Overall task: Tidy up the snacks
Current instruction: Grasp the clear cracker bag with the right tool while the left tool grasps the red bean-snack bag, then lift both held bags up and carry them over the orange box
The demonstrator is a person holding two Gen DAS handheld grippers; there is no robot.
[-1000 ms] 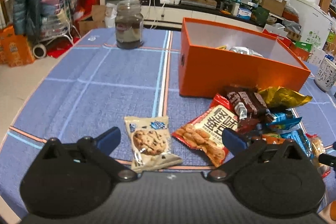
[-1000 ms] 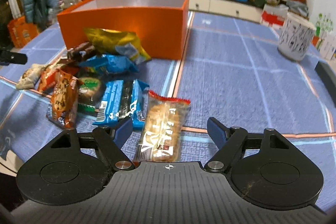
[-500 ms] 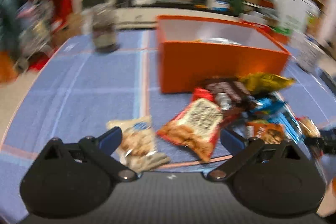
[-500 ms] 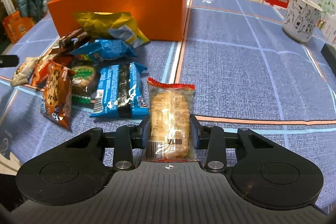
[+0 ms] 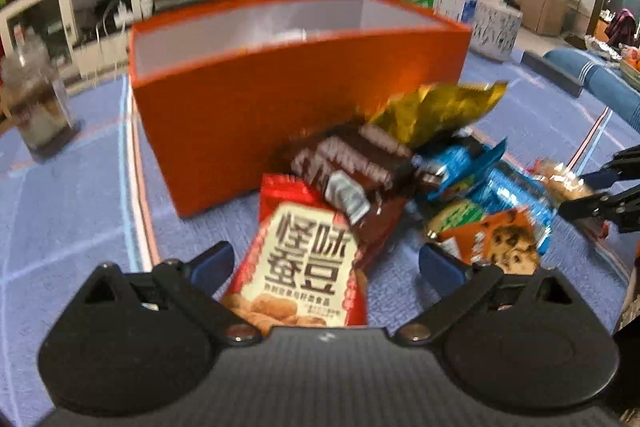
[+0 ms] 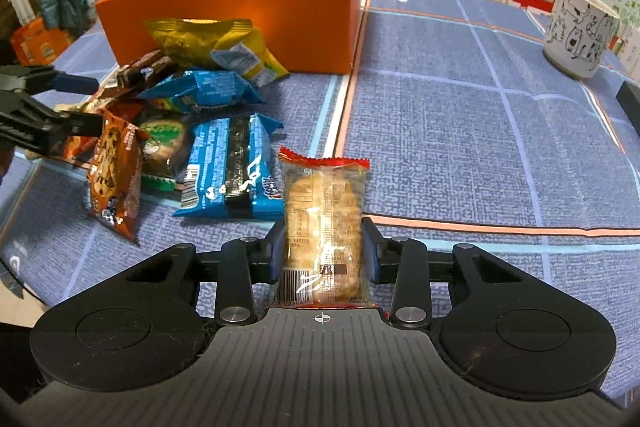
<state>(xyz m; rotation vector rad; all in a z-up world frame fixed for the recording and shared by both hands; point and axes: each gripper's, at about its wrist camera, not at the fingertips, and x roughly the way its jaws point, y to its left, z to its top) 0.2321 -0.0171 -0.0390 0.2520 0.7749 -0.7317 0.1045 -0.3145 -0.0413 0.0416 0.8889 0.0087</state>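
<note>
My right gripper (image 6: 323,254) is shut on a clear cracker packet with a red top seal (image 6: 323,203), which rests on the blue cloth. Left of it lie twin blue wafer packs (image 6: 230,169), an orange cookie bag (image 6: 114,179), a green-labelled pack (image 6: 164,143) and a yellow bag (image 6: 212,45). My left gripper (image 5: 322,263) is open, its fingers either side of a red bean-snack bag (image 5: 306,263). Brown chocolate bars (image 5: 352,163) lie just beyond it. The orange box (image 5: 288,75) stands open behind the pile. The left gripper's fingers (image 6: 60,119) show at the left edge of the right wrist view.
A dark glass jar (image 5: 34,107) stands at the far left of the table. A white mug with cat drawings (image 6: 580,31) sits at the far right. A dark flat object (image 6: 630,103) lies at the right edge. Shelves, a television and clutter fill the room behind.
My right gripper closed on the cracker packet. My left gripper swung right and down, from the pale cookie packet to straddling the red bean-snack bag, and stays open.
</note>
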